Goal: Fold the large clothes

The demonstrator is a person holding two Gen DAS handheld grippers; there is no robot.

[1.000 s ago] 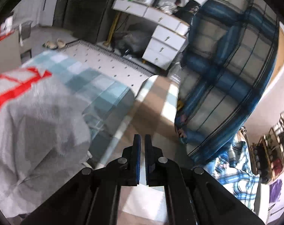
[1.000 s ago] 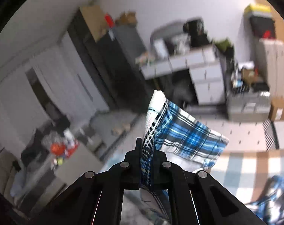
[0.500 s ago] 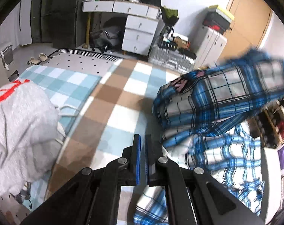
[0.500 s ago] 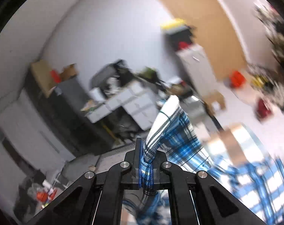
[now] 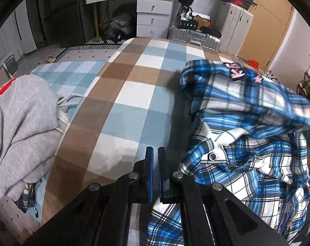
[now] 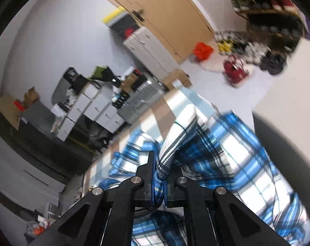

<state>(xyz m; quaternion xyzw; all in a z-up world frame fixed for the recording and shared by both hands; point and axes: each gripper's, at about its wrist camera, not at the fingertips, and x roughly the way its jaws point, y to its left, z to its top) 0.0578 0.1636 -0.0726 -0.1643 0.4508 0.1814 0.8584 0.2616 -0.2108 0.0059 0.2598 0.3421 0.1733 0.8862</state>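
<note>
A blue and white plaid shirt (image 5: pixel 247 127) lies crumpled on the right side of the checked bed cover (image 5: pixel 134 94); part of it hangs lifted at the right. My left gripper (image 5: pixel 155 153) is shut and empty, just left of the shirt's edge above the cover. My right gripper (image 6: pixel 159 164) is shut on a folded edge of the plaid shirt (image 6: pixel 226 155) and holds it up, tilted, with the cloth hanging blurred below and to the right.
A grey hoodie with red stripes (image 5: pixel 19 123) lies at the bed's left. White drawers and desk (image 5: pixel 152 14), a silver suitcase (image 5: pixel 193 38), grey cabinets (image 5: pixel 236 26) and a wooden door stand beyond the bed. A shoe rack (image 6: pixel 267 20) stands at the right wall.
My right gripper swung the plaid shirt from hanging high down onto the bed's right side. My left gripper turned right and lower over the cover, staying shut.
</note>
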